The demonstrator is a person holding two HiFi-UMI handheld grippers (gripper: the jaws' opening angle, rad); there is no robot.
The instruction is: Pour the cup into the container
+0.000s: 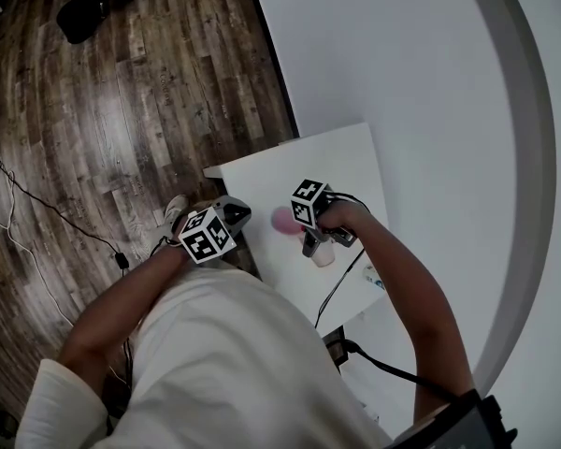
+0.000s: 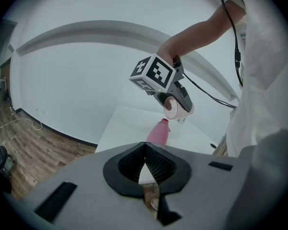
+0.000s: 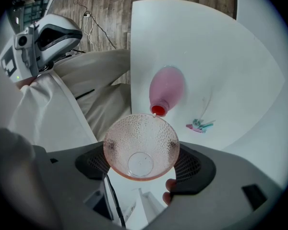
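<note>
A pink bottle [image 3: 167, 86] with a red open neck [image 3: 158, 110] stands on the white table [image 3: 230, 56]; it also shows in the head view [image 1: 283, 219] and the left gripper view [image 2: 159, 133]. My right gripper [image 3: 141, 153] is shut on a clear dimpled cup [image 3: 141, 145], tipped on its side, its rim just over the bottle's neck. The cup [image 2: 172, 107] looks empty inside. A small pale bead sits at the rim beside the neck. My left gripper [image 2: 145, 150] hangs off the table's near-left edge, jaws shut on nothing.
A small teal and pink clip [image 3: 199, 125] lies on the table right of the bottle. A black cable [image 1: 341, 283] trails from the right gripper. Wood floor [image 1: 122, 110] lies left of the table, a white wall [image 1: 402, 54] behind it, dark objects [image 1: 93, 3] far off.
</note>
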